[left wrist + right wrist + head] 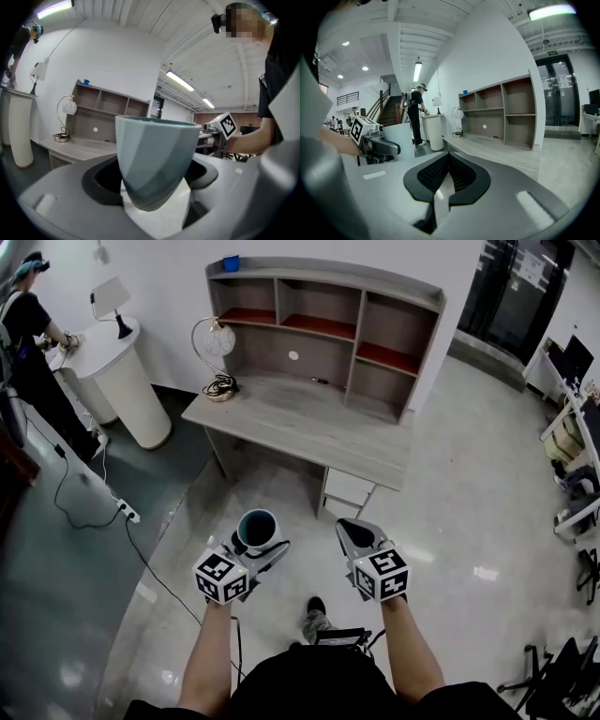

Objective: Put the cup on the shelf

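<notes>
The left forearm [208, 652] and right forearm [412, 652] are reaching forward from the lower edge of the head view, side by side over the glossy floor [450, 521], short of the counter's [300, 427] near edge. The left gripper [261, 547] is pointing slightly downward and clamping the pale blue-grey cup [258, 526] upright between its wide-set jaws. The cup's base is sinking out of sight between them. The right gripper [352, 532] is pointing the same way, jaws pressed together with nothing between them. In the left gripper view the cup is blocking the counter's right end and part of the shelf [323, 276] along its back edge.
</notes>
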Tool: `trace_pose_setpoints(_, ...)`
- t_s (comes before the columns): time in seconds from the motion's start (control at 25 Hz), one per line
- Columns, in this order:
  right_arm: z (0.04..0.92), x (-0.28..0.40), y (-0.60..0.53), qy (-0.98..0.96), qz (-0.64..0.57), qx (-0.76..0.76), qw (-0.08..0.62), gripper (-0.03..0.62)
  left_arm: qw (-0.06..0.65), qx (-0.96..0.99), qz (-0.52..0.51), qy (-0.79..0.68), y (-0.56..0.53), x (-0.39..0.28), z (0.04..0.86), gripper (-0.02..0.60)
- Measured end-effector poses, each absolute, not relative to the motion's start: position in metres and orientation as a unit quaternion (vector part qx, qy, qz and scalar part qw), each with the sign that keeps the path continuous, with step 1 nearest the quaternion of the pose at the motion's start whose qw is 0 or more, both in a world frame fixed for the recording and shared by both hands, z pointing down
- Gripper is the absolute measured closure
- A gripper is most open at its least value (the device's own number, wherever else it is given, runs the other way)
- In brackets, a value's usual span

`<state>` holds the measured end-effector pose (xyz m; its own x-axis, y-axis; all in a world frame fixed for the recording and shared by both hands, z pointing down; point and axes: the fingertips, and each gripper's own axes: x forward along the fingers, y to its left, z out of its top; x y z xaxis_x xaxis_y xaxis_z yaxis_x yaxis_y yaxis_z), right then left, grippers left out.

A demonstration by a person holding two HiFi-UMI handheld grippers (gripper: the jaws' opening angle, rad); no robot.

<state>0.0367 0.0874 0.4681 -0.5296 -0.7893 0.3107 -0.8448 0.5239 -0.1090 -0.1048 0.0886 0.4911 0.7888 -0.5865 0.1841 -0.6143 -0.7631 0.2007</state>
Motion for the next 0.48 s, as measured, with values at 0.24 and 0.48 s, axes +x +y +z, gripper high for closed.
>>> trace_pose_setpoints(0.24, 0.463, 0.061, 0.023, -0.868, 0.124, 0.469, 0.108, 0.582, 0.121, 0.937, 0.054, -0.324, 0.027, -0.079, 0.482, 0.211)
trace_pose_setpoints(0.48, 0.467, 0.081, -0.025, -0.871, 0.128, 0.461, 0.111, 0.582, 0.125, 0.931, 0.054, -0.339, -0.016, -0.063, 0.486, 0.211)
